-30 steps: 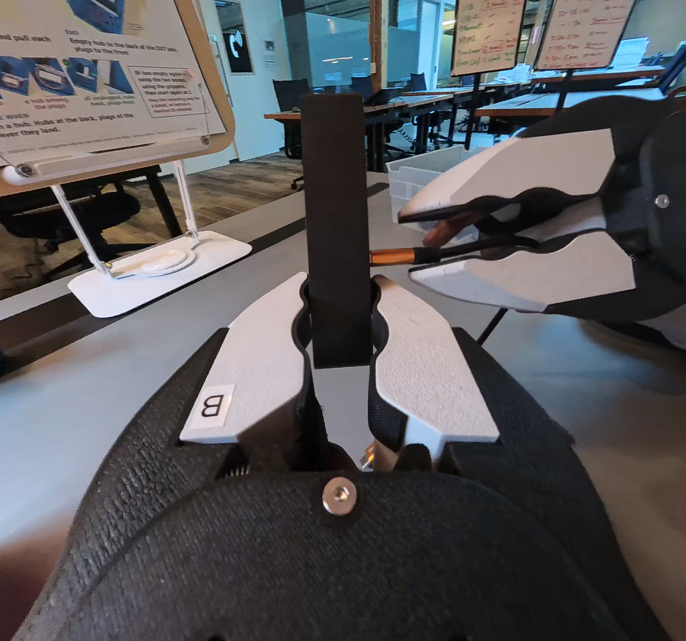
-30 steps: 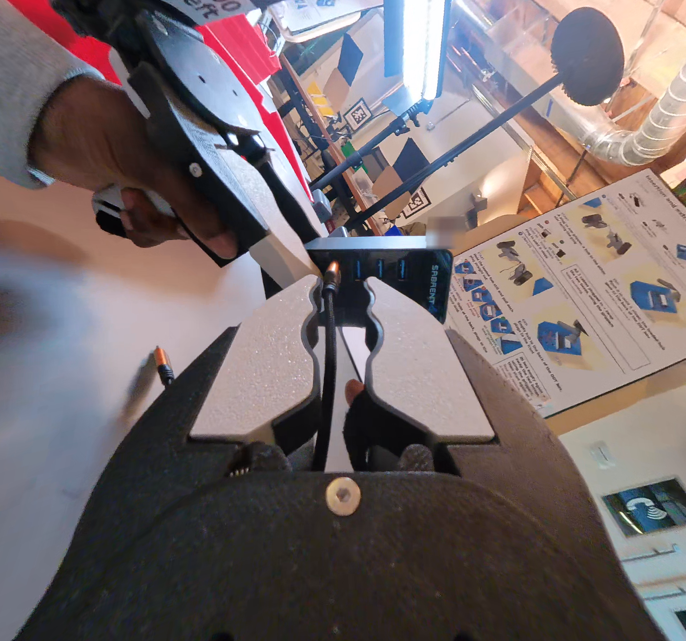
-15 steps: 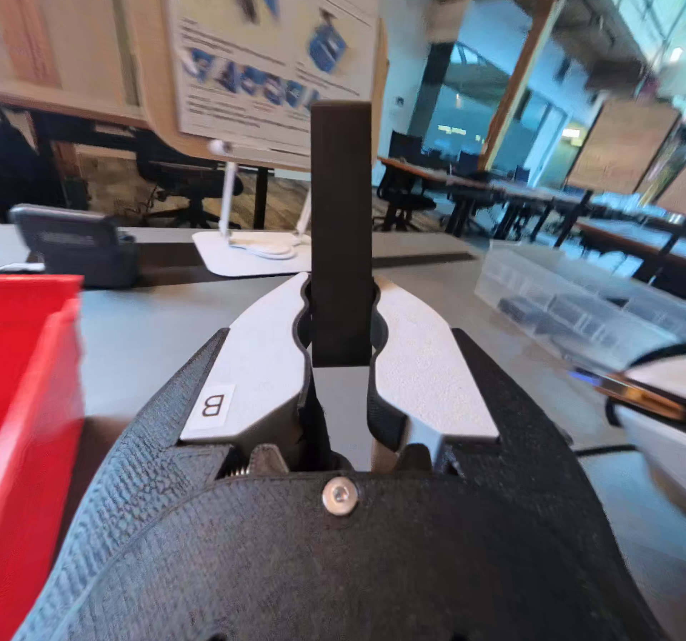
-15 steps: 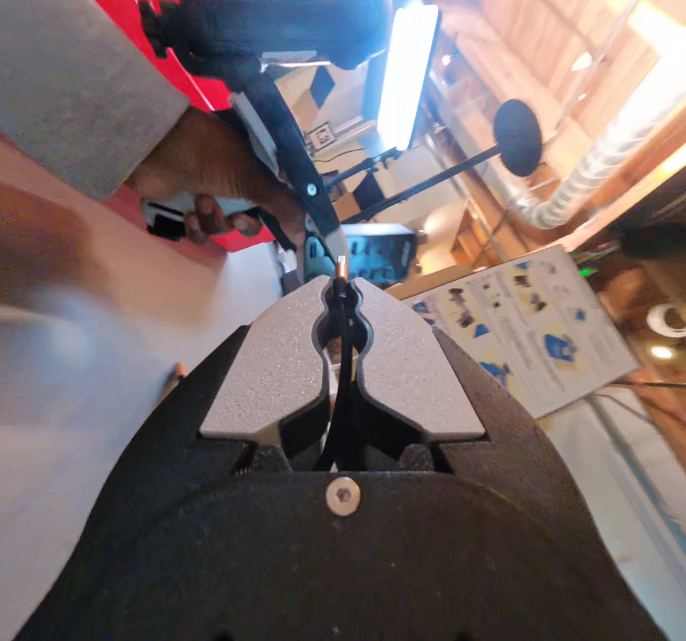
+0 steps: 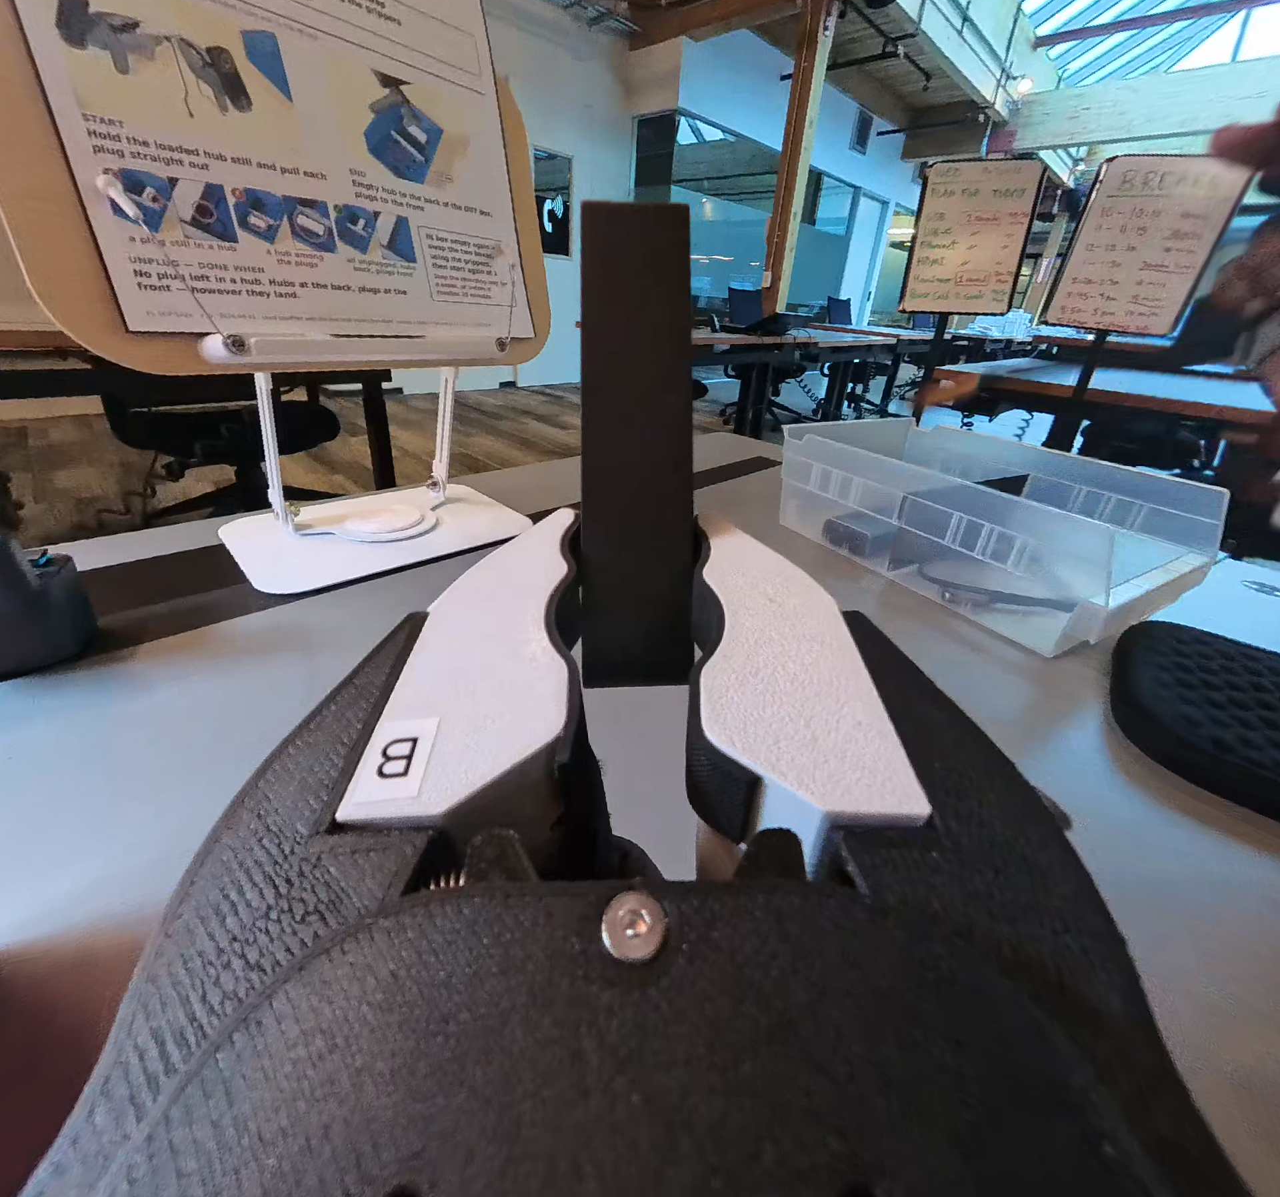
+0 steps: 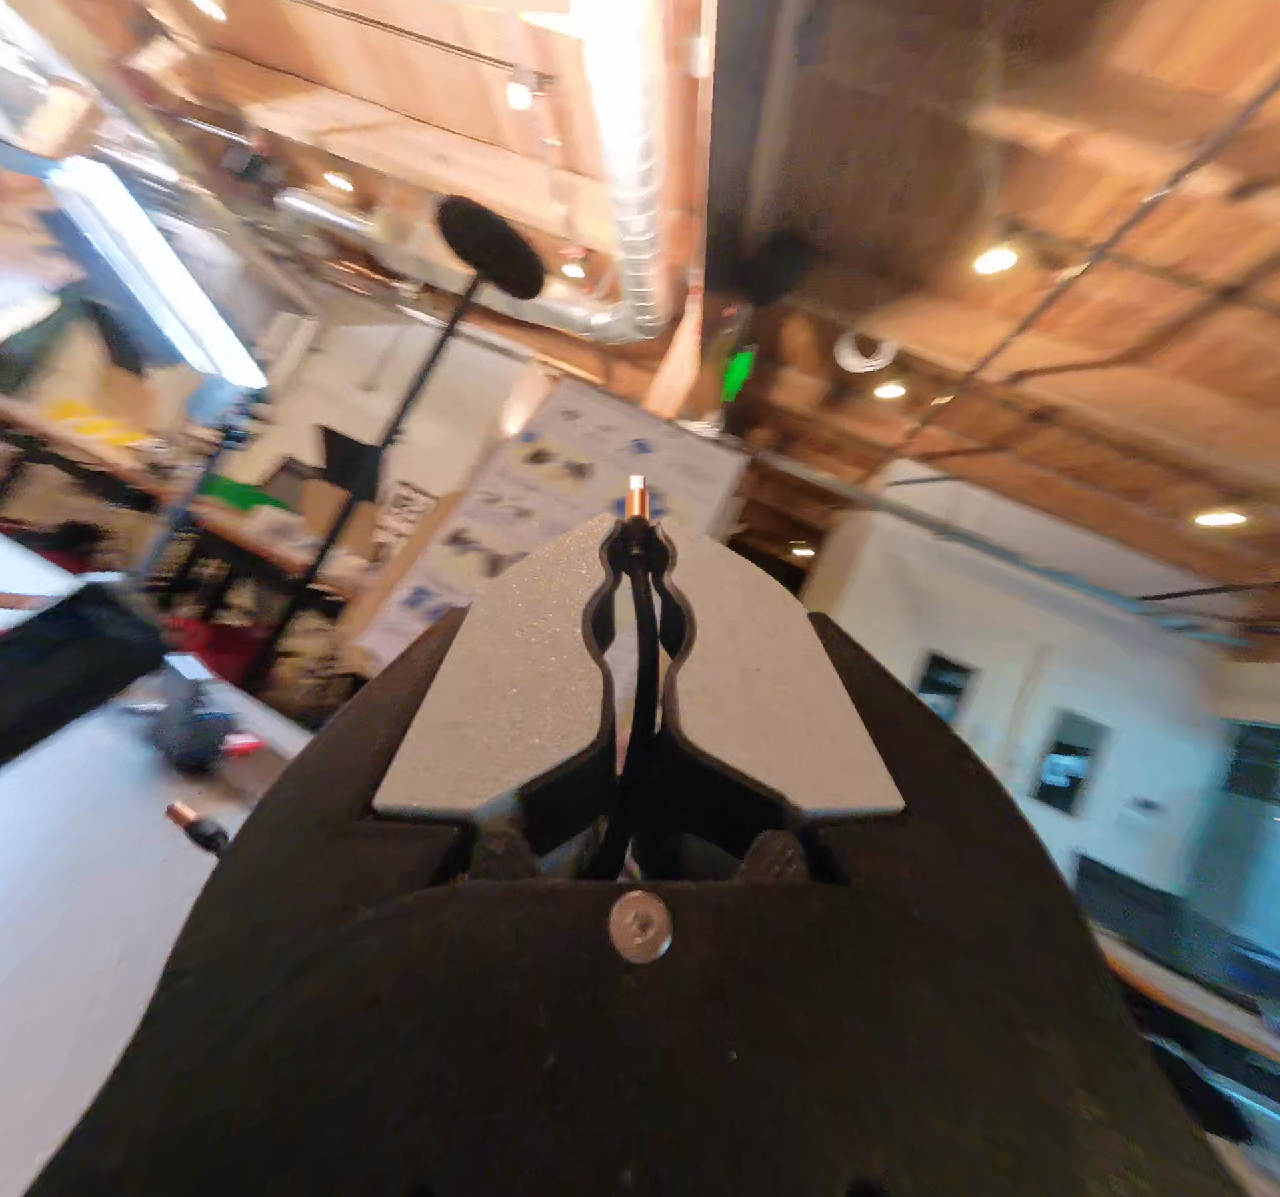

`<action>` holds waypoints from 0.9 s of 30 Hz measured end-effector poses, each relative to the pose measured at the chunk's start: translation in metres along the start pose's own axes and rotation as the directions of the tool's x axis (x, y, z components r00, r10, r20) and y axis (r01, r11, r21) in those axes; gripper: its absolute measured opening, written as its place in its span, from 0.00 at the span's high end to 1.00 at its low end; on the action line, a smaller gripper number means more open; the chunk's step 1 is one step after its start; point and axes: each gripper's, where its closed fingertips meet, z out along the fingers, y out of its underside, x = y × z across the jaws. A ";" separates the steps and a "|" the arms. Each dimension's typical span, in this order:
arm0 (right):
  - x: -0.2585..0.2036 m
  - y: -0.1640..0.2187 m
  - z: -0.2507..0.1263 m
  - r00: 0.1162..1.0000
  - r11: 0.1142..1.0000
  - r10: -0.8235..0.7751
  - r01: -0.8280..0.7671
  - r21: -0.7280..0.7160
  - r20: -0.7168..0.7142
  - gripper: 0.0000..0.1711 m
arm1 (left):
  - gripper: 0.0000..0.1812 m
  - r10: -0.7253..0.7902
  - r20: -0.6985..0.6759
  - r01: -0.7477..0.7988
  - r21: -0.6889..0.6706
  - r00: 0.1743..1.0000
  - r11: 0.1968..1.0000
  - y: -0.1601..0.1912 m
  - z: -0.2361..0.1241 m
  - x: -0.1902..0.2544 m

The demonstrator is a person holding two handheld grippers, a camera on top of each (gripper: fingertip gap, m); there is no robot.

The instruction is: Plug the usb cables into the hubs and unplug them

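My left gripper (image 5: 636,540) is shut on a black USB hub (image 5: 636,401), which stands upright between the fingers above the grey table (image 5: 173,713). No cable is in the side of the hub that I see. My right gripper (image 6: 636,526) is shut on a black USB cable (image 6: 641,665); its copper-coloured plug (image 6: 636,497) sticks out past the fingertips, free in the air and tilted up toward the ceiling. The right gripper's black body (image 5: 1205,699) shows at the right edge of the left wrist view. Another copper plug (image 6: 190,824) lies on the table at lower left.
A clear plastic bin (image 5: 1004,526) with black hubs and a cable stands at the right on the table. An instruction board on a white stand (image 5: 277,194) is at the back left. A dark object (image 5: 41,602) sits at the left edge. The tips of one gripper are about 30 cm away from the tips of the other.
The right gripper pulled the plug out of the hub and swung away and upward with it. The left gripper turned with the hub, first left, then back toward the bin.
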 end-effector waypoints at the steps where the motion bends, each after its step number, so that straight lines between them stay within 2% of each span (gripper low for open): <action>1: 0.027 -0.005 -0.006 0.996 0.998 -0.056 0.055 -0.014 -0.069 0.96 | 0.85 0.000 -0.001 0.000 0.000 1.000 1.000 0.000 0.000 0.000; 5: 0.111 -0.010 -0.044 0.942 0.976 -0.211 0.187 -0.112 -0.262 0.96 | 0.85 0.015 -0.014 -0.015 0.008 1.000 1.000 -0.001 0.001 0.005; 7: 0.134 0.001 -0.065 0.913 0.951 -0.290 0.242 -0.193 -0.286 0.96 | 0.85 0.017 -0.020 -0.016 0.003 1.000 1.000 0.000 0.001 0.007; 10: 0.156 0.035 -0.093 0.903 0.922 -0.310 0.208 -0.327 -0.299 0.96 | 0.85 0.023 -0.020 -0.023 -0.004 1.000 1.000 0.002 0.002 0.007; 16: 0.135 0.114 -0.114 0.961 0.859 -0.223 0.116 -0.500 -0.161 0.96 | 0.85 0.035 -0.019 -0.035 -0.016 0.999 0.999 0.006 0.003 0.008; 19: 0.119 0.148 -0.118 0.973 0.808 -0.222 0.151 -0.570 -0.057 0.96 | 0.85 0.034 -0.022 -0.034 -0.015 0.999 0.999 0.006 0.003 0.008; 22: 0.109 0.190 -0.134 0.968 0.646 -0.236 0.225 -0.729 0.089 0.95 | 0.84 0.037 -0.023 -0.037 -0.017 0.999 0.999 0.006 0.003 0.008; 24: 0.097 0.214 -0.150 0.975 0.521 -0.120 0.220 -0.825 0.184 0.94 | 0.85 0.040 -0.023 -0.041 -0.021 0.999 0.999 0.007 0.004 0.008; 27: 0.084 0.227 -0.164 0.956 0.428 -0.003 0.267 -0.863 0.294 0.95 | 0.85 0.044 -0.026 -0.044 -0.024 0.999 0.999 0.008 0.004 0.009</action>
